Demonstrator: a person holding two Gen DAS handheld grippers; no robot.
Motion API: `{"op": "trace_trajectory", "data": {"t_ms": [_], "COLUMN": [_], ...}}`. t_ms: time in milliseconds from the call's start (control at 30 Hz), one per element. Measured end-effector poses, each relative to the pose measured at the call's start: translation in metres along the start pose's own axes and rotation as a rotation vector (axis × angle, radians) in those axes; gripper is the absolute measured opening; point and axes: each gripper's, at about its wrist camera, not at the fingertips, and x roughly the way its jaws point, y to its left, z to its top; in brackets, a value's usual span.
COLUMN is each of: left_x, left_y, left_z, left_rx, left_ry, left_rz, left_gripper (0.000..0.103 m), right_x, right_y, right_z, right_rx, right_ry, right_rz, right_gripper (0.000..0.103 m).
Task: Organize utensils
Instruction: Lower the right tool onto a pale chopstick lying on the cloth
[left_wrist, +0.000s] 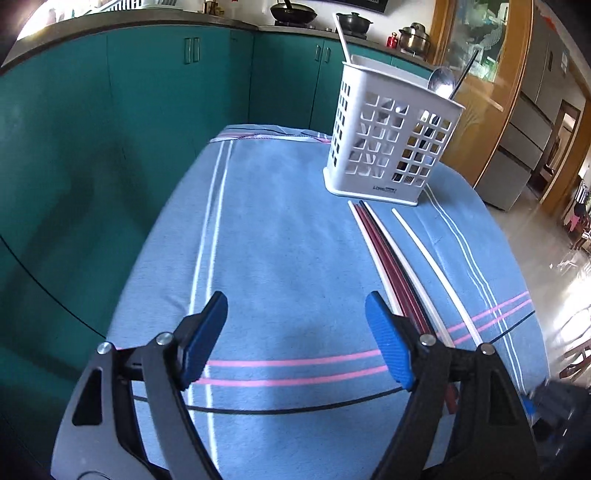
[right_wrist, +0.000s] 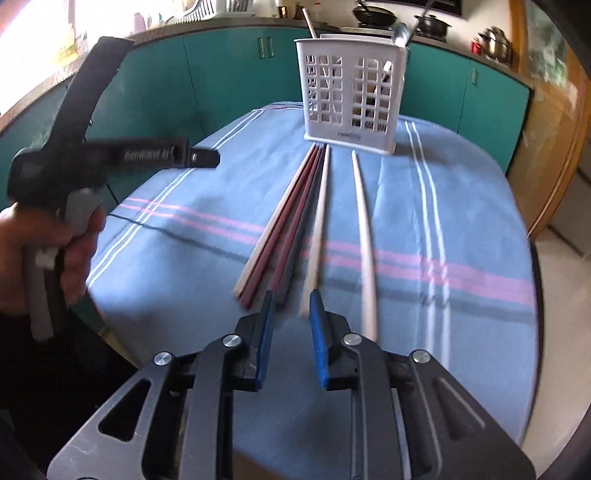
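A white slotted utensil holder (left_wrist: 388, 144) stands at the far right of the blue striped cloth (left_wrist: 277, 240); a metal spoon (left_wrist: 441, 82) and other handles stick out of it. It also shows in the right wrist view (right_wrist: 351, 92). Several chopsticks, white and dark red (left_wrist: 391, 262), lie side by side in front of it, with one white chopstick (left_wrist: 436, 266) apart on the right. My left gripper (left_wrist: 295, 336) is open and empty, left of the chopsticks. My right gripper (right_wrist: 291, 306) is open, narrowly, just above the near ends of the chopsticks (right_wrist: 291, 214).
Teal cabinets (left_wrist: 147, 92) curve behind the table, with pots on the counter (left_wrist: 293, 13). A wooden door frame (left_wrist: 491, 110) and the floor lie to the right. The left gripper's body and the hand holding it (right_wrist: 74, 184) show at the left of the right wrist view.
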Motion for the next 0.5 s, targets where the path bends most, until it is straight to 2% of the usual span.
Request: {"op": "trace_trajectory", "data": {"t_ms": [100, 167, 300, 500], "left_x": [-0.011, -0.017, -0.024, -0.031], "left_y": [-0.003, -0.006, 0.001, 0.005], "left_z": [-0.006, -0.01, -0.014, -0.016], "left_rx": [0.02, 0.054, 0.043, 0.043], "left_ry": [-0.019, -0.023, -0.017, -0.028], "left_rz": [-0.023, -0.025, -0.04, -0.038], "left_gripper": [0.076, 0.077, 0.078, 0.079], "right_x": [0.003, 0.014, 0.02, 0.019], "right_y": [0.011, 0.015, 0.014, 0.015], "right_z": [-0.007, -0.01, -0.008, -0.009], "right_rx": [-0.001, 0.004, 0.007, 0.019], "right_ry": [-0.014, 0.017, -0.006, -0.011], "right_rz": [-0.009, -0.005, -0.047, -0.069], "right_gripper": [0.02, 0.016, 0.008, 0.008]}}
